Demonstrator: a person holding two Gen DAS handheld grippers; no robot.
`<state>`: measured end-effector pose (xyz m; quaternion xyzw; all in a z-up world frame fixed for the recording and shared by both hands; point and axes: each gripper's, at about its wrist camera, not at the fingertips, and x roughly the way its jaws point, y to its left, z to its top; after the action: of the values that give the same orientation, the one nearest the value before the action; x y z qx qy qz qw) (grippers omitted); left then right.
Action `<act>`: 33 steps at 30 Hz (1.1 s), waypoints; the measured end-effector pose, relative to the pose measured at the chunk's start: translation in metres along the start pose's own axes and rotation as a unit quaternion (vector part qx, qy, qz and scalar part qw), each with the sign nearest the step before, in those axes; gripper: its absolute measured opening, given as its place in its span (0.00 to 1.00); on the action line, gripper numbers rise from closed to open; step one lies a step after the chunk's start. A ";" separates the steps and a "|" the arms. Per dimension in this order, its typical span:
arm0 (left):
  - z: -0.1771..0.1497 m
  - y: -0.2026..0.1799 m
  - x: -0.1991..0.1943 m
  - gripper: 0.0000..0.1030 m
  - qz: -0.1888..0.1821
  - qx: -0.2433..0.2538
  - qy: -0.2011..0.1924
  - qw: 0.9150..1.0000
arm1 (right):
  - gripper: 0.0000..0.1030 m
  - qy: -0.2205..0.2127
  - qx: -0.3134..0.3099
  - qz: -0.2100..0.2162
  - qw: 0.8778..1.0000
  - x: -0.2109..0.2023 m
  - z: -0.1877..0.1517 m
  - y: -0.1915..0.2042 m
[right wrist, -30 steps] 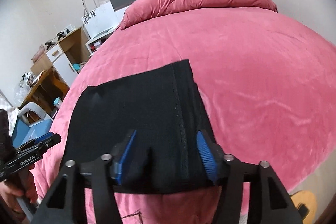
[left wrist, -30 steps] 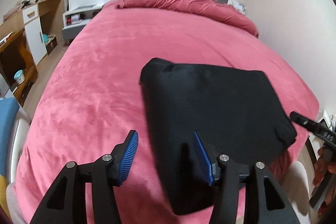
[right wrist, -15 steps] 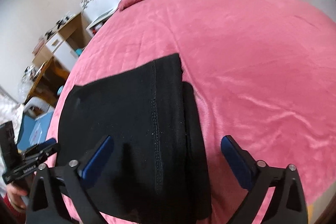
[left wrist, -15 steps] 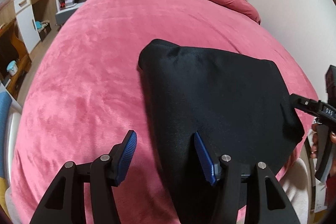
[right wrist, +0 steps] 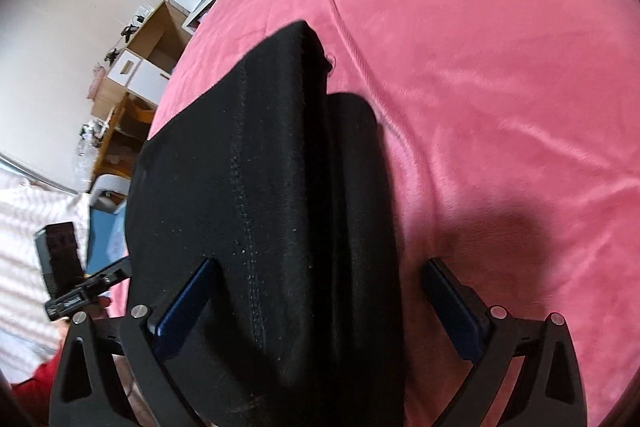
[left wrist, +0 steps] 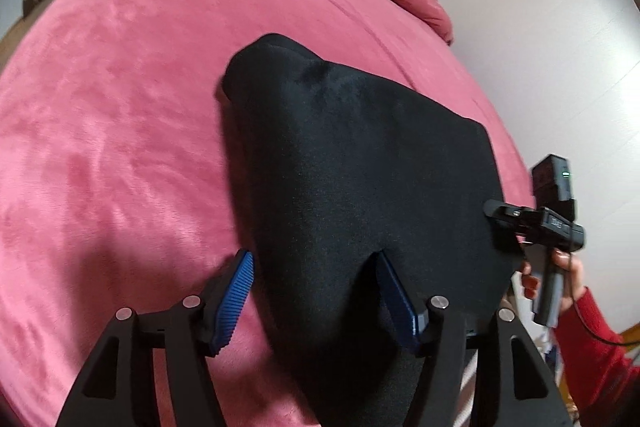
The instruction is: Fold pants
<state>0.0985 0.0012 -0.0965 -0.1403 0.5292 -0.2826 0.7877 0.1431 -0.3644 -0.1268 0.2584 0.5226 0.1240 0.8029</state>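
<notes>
Releasing, by the look of it: folded black fabric pants [left wrist: 360, 187] lie on the pink plush bedspread [left wrist: 120, 107], near its foot edge. Left gripper [left wrist: 316, 291] is opening, straddling the pants' near edge unpinched; right gripper [right wrist: 320, 307] gapes wide. Next, probably: withdraw both without dragging cloth.

I see matt black knit cloth in the pants [right wrist: 256, 163], with a raised stitched seam (lint-flecked). The bed cover [left wrist: 120, 107] is plush pink velvet with a soft sheen. My left tongs [left wrist: 316, 303] have ribbed blue pads [left wrist: 234, 303] on matt black plastic with bright metal pins.
</notes>
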 end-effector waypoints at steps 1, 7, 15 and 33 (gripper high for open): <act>0.000 0.003 0.002 0.64 -0.010 -0.005 0.004 1.000 | 1.00 0.004 0.001 0.005 1.000 0.002 0.001 -0.002; 0.000 0.006 0.010 0.68 -0.055 -0.006 0.025 0.998 | 1.00 0.024 -0.011 0.033 0.999 0.009 0.007 -0.011; 0.004 0.013 0.031 0.72 -0.091 -0.032 0.043 0.994 | 0.95 -0.006 0.035 0.067 0.997 0.009 0.013 -0.032; 0.074 -0.028 -0.005 0.43 -0.029 0.085 -0.021 0.996 | 0.48 -0.128 -0.004 0.109 0.986 -0.028 0.031 0.006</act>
<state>0.1563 -0.0243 -0.0485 -0.0937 0.4824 -0.3459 0.7993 0.1595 -0.3816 -0.0919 0.3244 0.3840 0.1792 0.8457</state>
